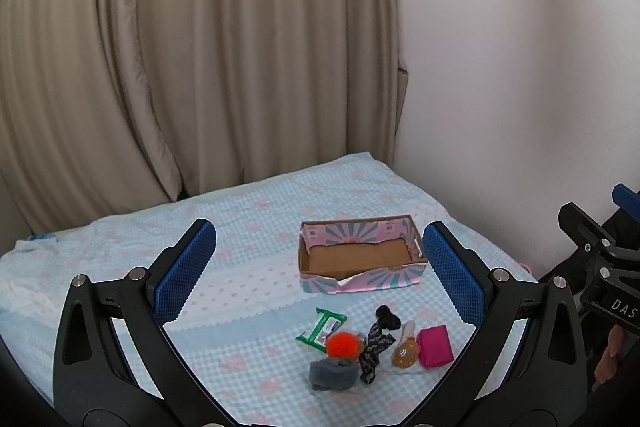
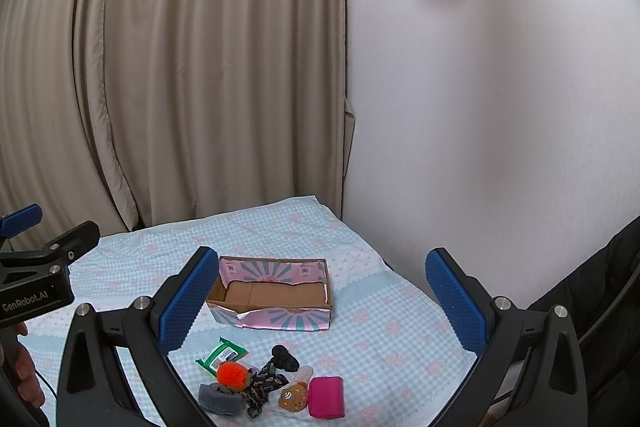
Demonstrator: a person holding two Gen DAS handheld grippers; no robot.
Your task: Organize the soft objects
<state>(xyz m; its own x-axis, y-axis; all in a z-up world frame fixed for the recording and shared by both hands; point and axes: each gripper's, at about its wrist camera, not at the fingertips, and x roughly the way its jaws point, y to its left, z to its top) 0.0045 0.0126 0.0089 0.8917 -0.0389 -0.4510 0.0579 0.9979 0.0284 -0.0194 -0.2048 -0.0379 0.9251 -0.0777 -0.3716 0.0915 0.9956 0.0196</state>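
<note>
You're at the start, nothing picked yet; the box (image 1: 360, 254) sits open and bare on the bed (image 1: 248, 219), and the pile lies just in front of it, on your side; left gripper (image 1: 320, 269) hangs spread wide above the sheet, holding nothing; right gripper (image 2: 322, 293) likewise gapes empty; in the pile the pink pouch (image 2: 326, 397) lies at the right end, the brown toy (image 2: 293, 397) touching it, the orange pompom (image 2: 232, 374) on the grey sock (image 2: 220, 399) to the left, the green pack (image 2: 221, 351) nearest the box; next, I'd judge, drop one gripper on an outer piece, the pouch looks easiest, close gently, then lift it over the near wall.
</note>
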